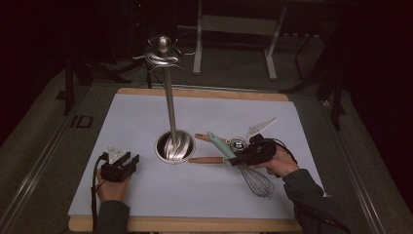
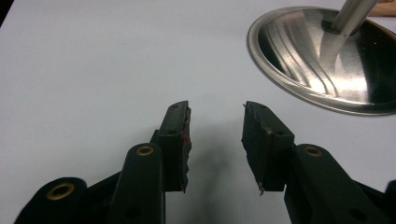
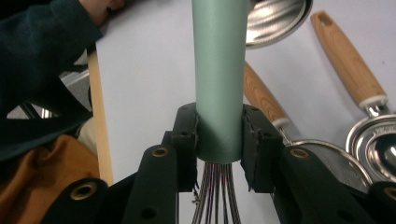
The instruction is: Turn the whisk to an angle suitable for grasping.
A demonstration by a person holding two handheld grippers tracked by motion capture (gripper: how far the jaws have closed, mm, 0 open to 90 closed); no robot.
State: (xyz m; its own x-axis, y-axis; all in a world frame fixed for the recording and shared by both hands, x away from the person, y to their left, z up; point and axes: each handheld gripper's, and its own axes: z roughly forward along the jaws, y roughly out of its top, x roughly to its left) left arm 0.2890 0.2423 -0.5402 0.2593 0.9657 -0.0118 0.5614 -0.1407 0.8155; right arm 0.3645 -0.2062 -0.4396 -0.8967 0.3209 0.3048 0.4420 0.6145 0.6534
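Note:
A whisk with a pale green handle (image 3: 219, 79) and a wire head (image 1: 256, 182) is held off the white board, handle pointing up-left in the high view. My right gripper (image 3: 219, 140) is shut on the handle's lower end, just above the wires; in the high view this right gripper (image 1: 253, 152) sits right of centre. My left gripper (image 2: 215, 135) rests low over the board with its jaws open and nothing between them; in the high view that left gripper (image 1: 119, 165) is at the front left. A steel utensil stand (image 1: 174, 146) with a tall post rises at the middle.
Wooden-handled utensils (image 1: 207, 160) lie beside the stand's round base (image 2: 327, 60); one wooden handle (image 3: 348, 60) and a steel strainer bowl (image 3: 378, 144) lie close under the whisk. A white spatula blade (image 1: 262, 126) lies behind my right hand. The board's wooden edge (image 1: 185, 224) runs along the front.

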